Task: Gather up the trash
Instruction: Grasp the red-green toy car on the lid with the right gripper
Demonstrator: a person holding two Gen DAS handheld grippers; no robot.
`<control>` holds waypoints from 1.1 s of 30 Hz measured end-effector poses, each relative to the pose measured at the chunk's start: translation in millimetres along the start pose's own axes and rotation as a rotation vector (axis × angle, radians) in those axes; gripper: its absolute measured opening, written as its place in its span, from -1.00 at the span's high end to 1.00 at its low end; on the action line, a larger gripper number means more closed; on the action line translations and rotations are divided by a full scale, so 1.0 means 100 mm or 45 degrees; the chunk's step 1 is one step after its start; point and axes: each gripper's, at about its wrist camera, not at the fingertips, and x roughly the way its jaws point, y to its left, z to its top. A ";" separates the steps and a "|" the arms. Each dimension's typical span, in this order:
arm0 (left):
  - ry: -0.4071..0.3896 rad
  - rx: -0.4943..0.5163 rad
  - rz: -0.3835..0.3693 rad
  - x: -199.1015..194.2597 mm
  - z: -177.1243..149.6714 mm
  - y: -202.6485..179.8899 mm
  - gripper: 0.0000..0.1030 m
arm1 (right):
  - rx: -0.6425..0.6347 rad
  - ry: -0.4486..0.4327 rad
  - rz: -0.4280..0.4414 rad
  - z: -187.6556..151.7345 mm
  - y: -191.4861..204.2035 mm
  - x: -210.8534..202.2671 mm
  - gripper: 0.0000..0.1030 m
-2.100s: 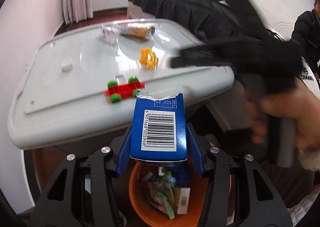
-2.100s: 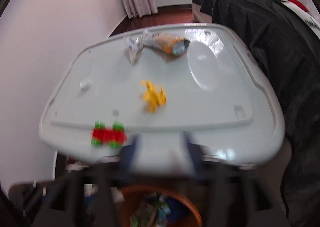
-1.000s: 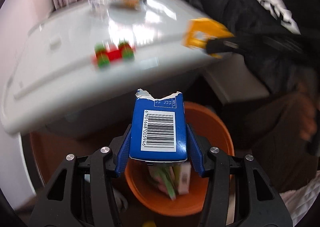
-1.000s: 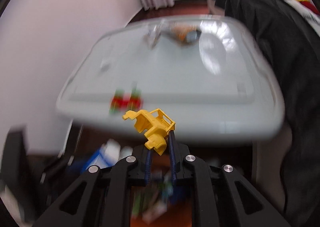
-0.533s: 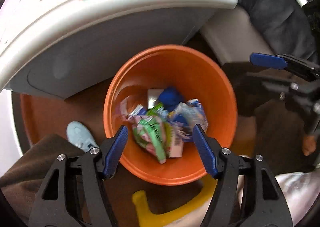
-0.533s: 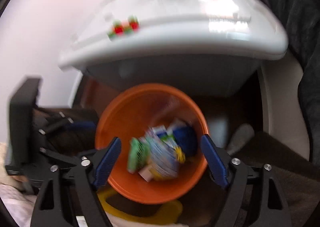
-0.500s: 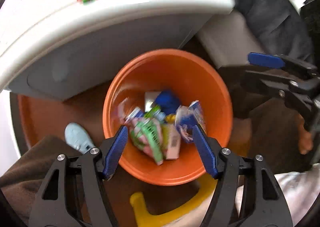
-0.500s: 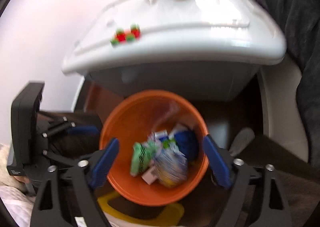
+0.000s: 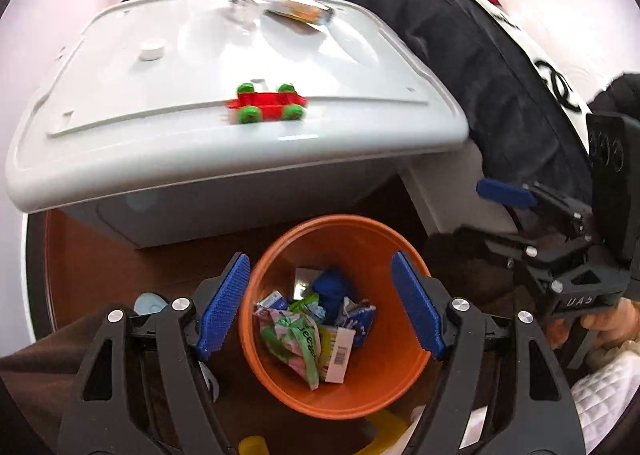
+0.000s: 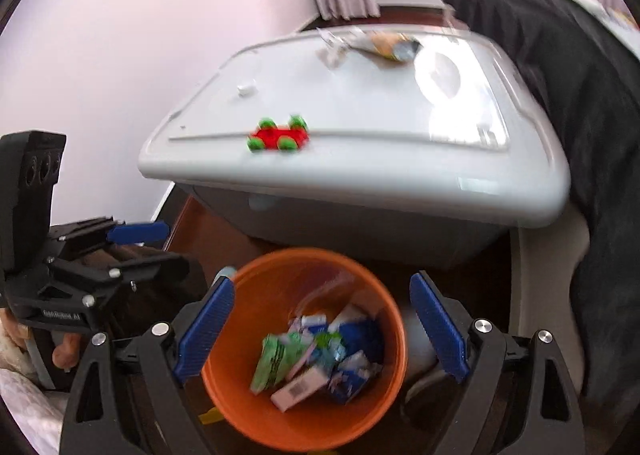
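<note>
An orange bin (image 9: 276,263) on the floor holds several wrappers and cartons (image 9: 316,327); it also shows in the right wrist view (image 10: 256,287) with its trash (image 10: 320,363). My left gripper (image 9: 320,311) is open and empty above the bin. My right gripper (image 10: 320,331) is open and empty above it too. A red toy car with green wheels (image 9: 266,105) (image 10: 278,135) sits near the front edge of the white box lid (image 9: 160,135) (image 10: 380,103). A crumpled clear wrapper (image 9: 240,5) and an orange snack bag (image 9: 298,11) (image 10: 388,45) lie at the lid's far edge.
A black quilt (image 9: 460,51) (image 10: 560,75) hangs at the right of the box. A small white cap (image 9: 152,49) sits on the lid. The other gripper shows in each view, the right one (image 9: 560,255) and the left one (image 10: 80,275). A pale slipper (image 9: 148,303) lies left of the bin.
The left gripper opened and the blue carton dropped into the bin. The right gripper opened and the yellow toy piece is gone from it. Both views have since tilted up toward the lid.
</note>
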 end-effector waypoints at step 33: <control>-0.060 -0.244 -0.034 -0.02 0.18 0.51 -0.39 | -0.763 0.240 0.178 1.25 0.44 1.50 -0.58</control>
